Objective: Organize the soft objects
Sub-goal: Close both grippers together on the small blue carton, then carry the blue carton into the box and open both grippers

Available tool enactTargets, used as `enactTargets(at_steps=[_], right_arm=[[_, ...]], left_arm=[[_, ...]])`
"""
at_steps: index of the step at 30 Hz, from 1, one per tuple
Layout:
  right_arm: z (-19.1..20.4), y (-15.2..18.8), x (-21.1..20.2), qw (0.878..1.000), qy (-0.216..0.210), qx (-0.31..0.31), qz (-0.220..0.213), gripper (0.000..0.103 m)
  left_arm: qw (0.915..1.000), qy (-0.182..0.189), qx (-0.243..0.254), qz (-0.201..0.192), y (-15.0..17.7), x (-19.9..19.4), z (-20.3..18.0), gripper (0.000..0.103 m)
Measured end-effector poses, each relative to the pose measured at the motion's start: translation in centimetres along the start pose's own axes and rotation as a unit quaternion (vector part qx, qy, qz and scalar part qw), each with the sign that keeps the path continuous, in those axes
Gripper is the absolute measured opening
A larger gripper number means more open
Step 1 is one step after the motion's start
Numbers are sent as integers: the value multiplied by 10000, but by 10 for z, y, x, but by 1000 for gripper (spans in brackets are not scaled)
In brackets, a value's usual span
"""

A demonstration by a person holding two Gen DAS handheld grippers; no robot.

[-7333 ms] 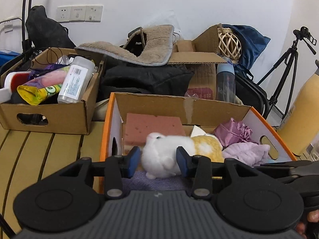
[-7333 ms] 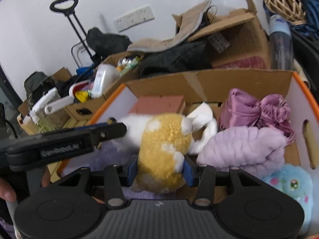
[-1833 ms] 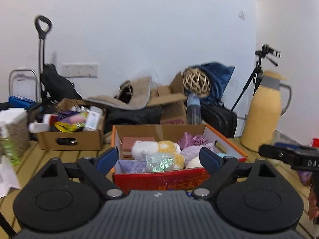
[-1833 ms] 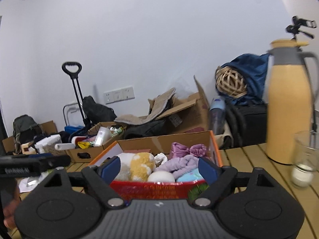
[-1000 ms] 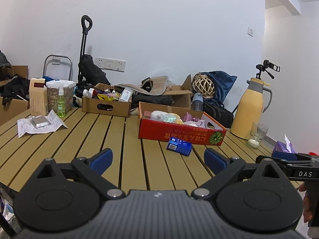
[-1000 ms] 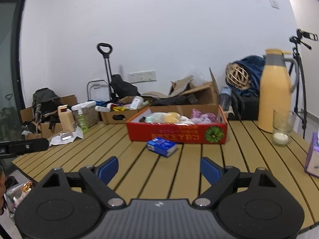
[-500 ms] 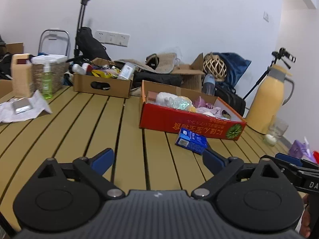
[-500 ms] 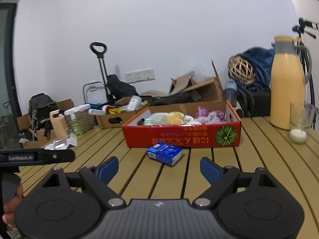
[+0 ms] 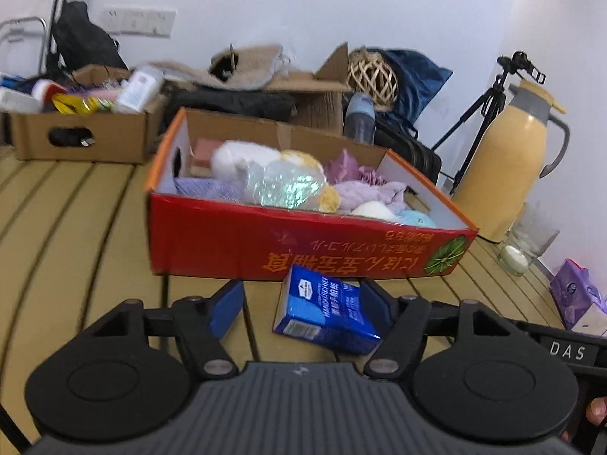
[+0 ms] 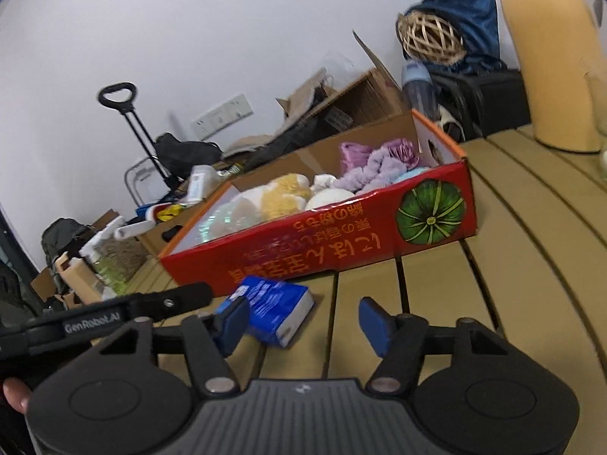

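On the slatted wooden worktop (image 9: 95, 204) a red cardboard box (image 9: 303, 242) stands filled with soft things: a white and yellow plush toy (image 9: 242, 159), a shiny iridescent bundle (image 9: 288, 187), lilac knitted cloth (image 9: 371, 191), a white ball (image 9: 373, 210) and a pale blue plush (image 9: 417, 220) at the near right corner. Just in front of the box, apart from it, lies a blue pack of paper handkerchiefs (image 9: 326, 309), tilted on the slats.

Low over the worktop, the left gripper (image 9: 299, 303) has the pack between its jaws, which are closing; the right pad is at or just beside the pack's right edge, while the left pad stands clear of it with bare slat between, so the pack is not yet clamped. From the right wrist view the right gripper (image 10: 303, 320) also has its jaws closing, with the pack (image 10: 273, 309) close by its left pad and open worktop before the right pad; whether that pad touches the pack is hard to tell through the blur.

Behind the red box sit a brown carton of bottles and tubes (image 9: 79, 132), a wicker ball (image 9: 371, 76) and a yellow thermos jug (image 9: 512, 159). A glass with a candle (image 9: 525, 242) stands near the jug.
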State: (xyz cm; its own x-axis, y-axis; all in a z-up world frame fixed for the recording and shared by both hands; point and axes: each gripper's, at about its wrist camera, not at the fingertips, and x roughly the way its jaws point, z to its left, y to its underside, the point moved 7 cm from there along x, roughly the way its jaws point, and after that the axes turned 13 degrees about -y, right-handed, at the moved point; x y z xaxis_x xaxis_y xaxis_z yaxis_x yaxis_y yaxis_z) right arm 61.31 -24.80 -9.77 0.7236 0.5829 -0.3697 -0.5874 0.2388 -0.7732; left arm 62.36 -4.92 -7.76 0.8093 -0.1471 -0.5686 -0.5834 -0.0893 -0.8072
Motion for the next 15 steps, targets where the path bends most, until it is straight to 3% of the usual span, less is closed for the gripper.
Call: enactTargets(at_steps=[2, 3, 5, 7, 11, 15], right_arm=[[-1, 0, 17, 9996, -169, 129, 163, 52], [0, 1, 25, 9993, -238, 128, 246, 47], [4, 3, 39, 9988, -293, 72, 381, 44], [5, 7, 51, 9982, -307, 29, 516, 37], [6, 6, 57, 9986, -253, -34, 457, 35], [15, 4, 41, 9985, -20, -338, 436, 18]], left_arm=[[9998, 22, -137, 170, 1, 14, 4, 58], [9994, 120, -229, 239, 2, 18, 7, 53], [9977, 360, -424, 398, 5, 24, 12, 35], [9944, 623, -655, 540, 7, 26, 17, 27], [9938, 656, -708, 558, 8, 25, 19, 27], [9943, 607, -744, 453, 7, 7, 15, 25]])
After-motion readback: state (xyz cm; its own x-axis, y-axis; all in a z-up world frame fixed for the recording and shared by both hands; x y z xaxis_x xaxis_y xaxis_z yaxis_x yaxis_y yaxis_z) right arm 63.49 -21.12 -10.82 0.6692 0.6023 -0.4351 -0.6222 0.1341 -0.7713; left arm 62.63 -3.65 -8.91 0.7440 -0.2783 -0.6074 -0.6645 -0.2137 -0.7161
